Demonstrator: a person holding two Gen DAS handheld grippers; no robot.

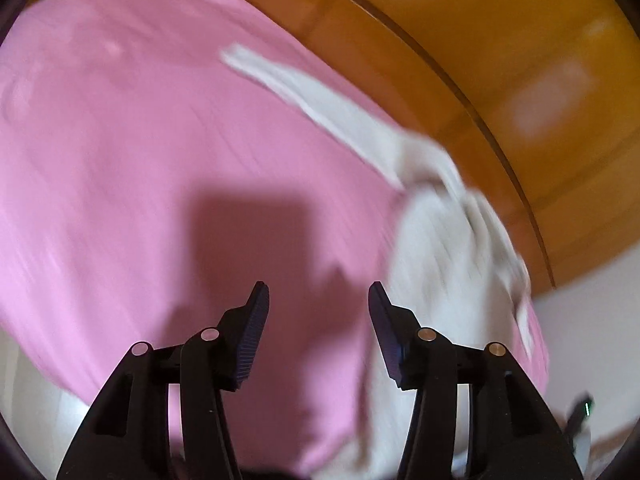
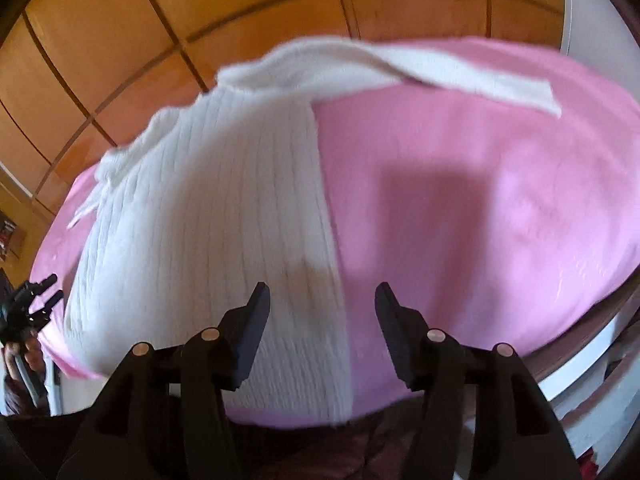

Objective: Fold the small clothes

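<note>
White ribbed sweater is laid out flat on a pink sheet, over toward the wooden panelled wall, with one sleeve stretched out across the pink. In the left wrist view the same sweater is pretty smeared by blur, so the knit can't be made out there, but the sleeve is seen running off diagonally over the sheet.

Right gripper is held above the sweater's straight side edge, jaws spread roughly halfway with nothing pinched between them. Left gripper is held over bare pink just beside the sweater, jaws also parted about the same and empty. Blocky shadows are thrown on the sheet ahead of both.

At the left edge of the right wrist view, a hand is seen gripping the other black gripper. Whether the sheet is on a bed or some other surface can't be told.
</note>
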